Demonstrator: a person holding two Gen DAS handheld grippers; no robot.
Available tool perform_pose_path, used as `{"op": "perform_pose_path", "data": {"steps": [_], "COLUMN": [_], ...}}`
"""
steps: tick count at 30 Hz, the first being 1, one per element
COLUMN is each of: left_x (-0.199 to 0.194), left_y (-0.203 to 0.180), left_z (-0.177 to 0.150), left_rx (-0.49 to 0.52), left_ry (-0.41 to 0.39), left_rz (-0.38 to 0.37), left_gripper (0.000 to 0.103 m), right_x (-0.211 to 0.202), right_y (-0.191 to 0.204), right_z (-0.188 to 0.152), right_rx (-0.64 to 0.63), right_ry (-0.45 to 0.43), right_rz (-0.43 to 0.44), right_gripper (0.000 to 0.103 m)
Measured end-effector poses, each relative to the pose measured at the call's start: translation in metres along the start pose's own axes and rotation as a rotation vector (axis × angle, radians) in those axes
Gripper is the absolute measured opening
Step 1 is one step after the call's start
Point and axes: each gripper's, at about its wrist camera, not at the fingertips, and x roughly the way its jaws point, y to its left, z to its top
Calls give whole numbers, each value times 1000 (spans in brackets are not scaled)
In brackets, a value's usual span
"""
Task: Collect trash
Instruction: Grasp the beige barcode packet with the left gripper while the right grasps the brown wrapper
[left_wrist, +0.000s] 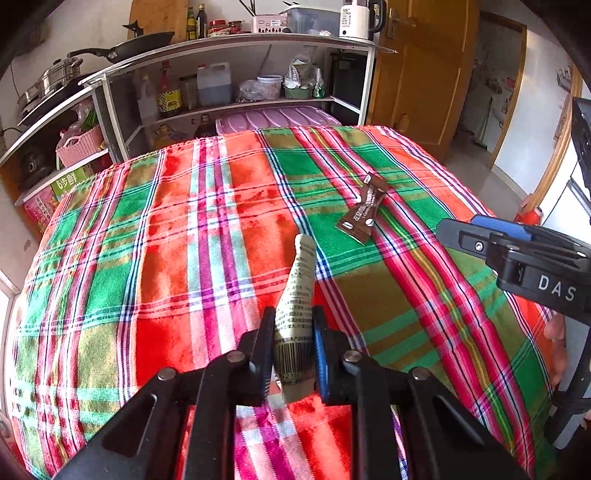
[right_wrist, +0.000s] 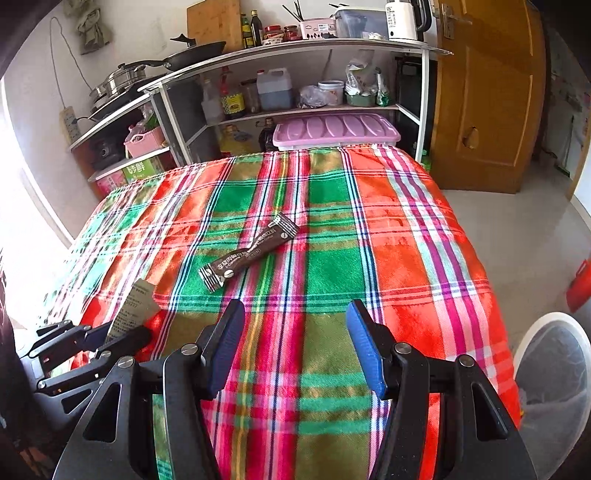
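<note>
My left gripper (left_wrist: 291, 317) is shut on a crumpled pale paper wrapper (left_wrist: 297, 295) with a barcode, held above the plaid tablecloth (left_wrist: 147, 258). It also shows in the right wrist view (right_wrist: 122, 332), wrapper (right_wrist: 133, 306) sticking up from it. A brown sachet wrapper (left_wrist: 364, 208) lies flat on the cloth ahead and to the right; in the right wrist view the sachet (right_wrist: 251, 251) lies ahead of my right gripper (right_wrist: 295, 317), which is open and empty above the cloth. The right gripper also shows at the right edge of the left wrist view (left_wrist: 524, 251).
A white bin with a clear plastic liner (right_wrist: 554, 387) stands on the floor at the table's right side. A red object (right_wrist: 580, 284) sits beyond it. Kitchen shelves (right_wrist: 295, 107) with bottles and a purple lidded box (right_wrist: 336, 129) stand behind the table. A wooden door (right_wrist: 487, 92) is at the back right.
</note>
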Motion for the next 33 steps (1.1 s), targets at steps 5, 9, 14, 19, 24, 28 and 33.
{"op": "perform_pose_path", "data": {"steps": [5,9,14,19,24,28,33], "left_x": [-3,-3,-2,-1,-2,-2,-2], "left_y": [16,33,40,41,42,42,42], "left_z": [-4,-5,-5,-6,-7,-7,-7], "left_rx": [-18,-67,-96,-101,-105,-105,-106], "left_ry": [-11,-11,-15,-18,-20,-20,-20], "left_rz": [25,13,-1,-9,-12,-10,-11], "left_gripper": [19,19,19,19,19,19,19], "right_x": [20,34,52,62,69,73,76], "right_y": [12,23,30,34,41,45,50], "right_z": [11,19,25,32,37,39,40], "right_rx": [3,-8,11,22,15,6,-19], "right_ry": [20,28,56,57,55,52,46], "right_rz": [10,27,42,32,5,-23,-78], "right_gripper": [58,58,58,58,58,58,37]}}
